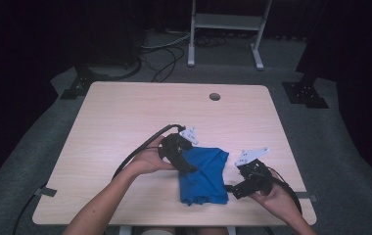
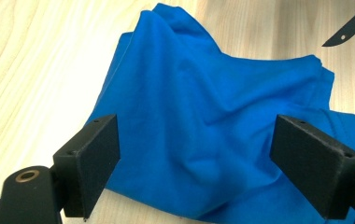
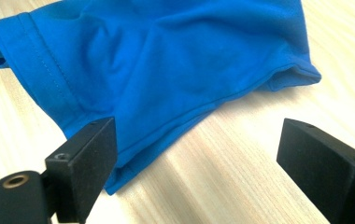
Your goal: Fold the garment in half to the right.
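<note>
On the tabletop (image 1: 125, 112), near its front edge, the blue shirt (image 1: 202, 176) is lying bunched. I'm hovering my left gripper (image 2: 194, 168) over it, jaws wide, nothing gripped. My right gripper (image 3: 199, 163) is waiting open beside its hem. Next I'm probably needing to pinch an edge for folding.
</note>
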`<action>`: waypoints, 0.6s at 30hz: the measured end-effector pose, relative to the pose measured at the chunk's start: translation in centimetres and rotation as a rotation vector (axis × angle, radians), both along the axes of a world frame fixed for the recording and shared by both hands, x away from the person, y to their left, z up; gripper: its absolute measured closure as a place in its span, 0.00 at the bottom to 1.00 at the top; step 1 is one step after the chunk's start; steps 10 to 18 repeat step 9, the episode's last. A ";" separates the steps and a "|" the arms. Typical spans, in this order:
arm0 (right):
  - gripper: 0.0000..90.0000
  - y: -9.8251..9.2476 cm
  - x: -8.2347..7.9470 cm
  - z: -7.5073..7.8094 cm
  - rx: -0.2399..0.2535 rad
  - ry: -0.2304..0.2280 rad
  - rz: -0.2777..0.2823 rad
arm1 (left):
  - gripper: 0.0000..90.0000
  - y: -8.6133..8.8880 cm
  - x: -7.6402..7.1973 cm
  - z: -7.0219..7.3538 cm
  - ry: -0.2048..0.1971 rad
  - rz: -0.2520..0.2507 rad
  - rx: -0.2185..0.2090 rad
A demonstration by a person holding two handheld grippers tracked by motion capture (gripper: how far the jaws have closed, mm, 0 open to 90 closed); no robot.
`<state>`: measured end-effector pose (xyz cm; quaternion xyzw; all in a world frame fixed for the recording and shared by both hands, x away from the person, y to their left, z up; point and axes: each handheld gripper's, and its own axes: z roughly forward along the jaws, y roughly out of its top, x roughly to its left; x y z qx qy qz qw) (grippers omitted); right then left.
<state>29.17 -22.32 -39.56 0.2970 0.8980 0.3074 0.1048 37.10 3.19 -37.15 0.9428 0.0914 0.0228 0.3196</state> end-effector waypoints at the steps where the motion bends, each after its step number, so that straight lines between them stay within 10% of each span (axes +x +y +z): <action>1: 0.14 0.0 0.0 0.0 0.001 0.000 -0.003 | 0.17 0.0 0.0 0.0 -0.001 0.003 0.000; 18: 0.14 0.0 -0.1 0.2 0.001 -0.004 0.003 | 0.17 0.2 -0.2 0.4 -0.002 0.002 -0.018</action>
